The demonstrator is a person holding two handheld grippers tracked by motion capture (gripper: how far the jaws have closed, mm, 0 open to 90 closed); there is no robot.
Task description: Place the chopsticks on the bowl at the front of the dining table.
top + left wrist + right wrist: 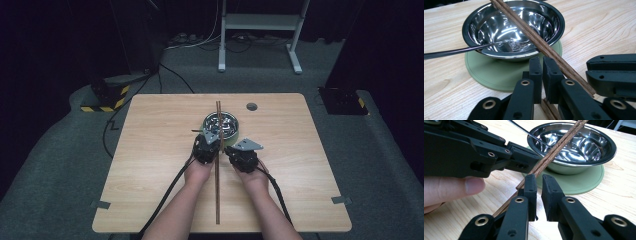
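wooden sticks across steel bowl, both grippers' fingers closed, empty.

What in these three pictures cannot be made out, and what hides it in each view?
- High view: whether the left gripper grips the chopsticks; too small.
- Left gripper view: the spoon handle's end, cut off by the left edge.
- Right gripper view: the far rim of the green mat, hidden behind the steel bowl.

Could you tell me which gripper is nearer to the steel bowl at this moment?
Left. The left gripper sits at the steel bowl's near rim, beside the chopsticks. The right gripper is further toward the person, off the green mat.
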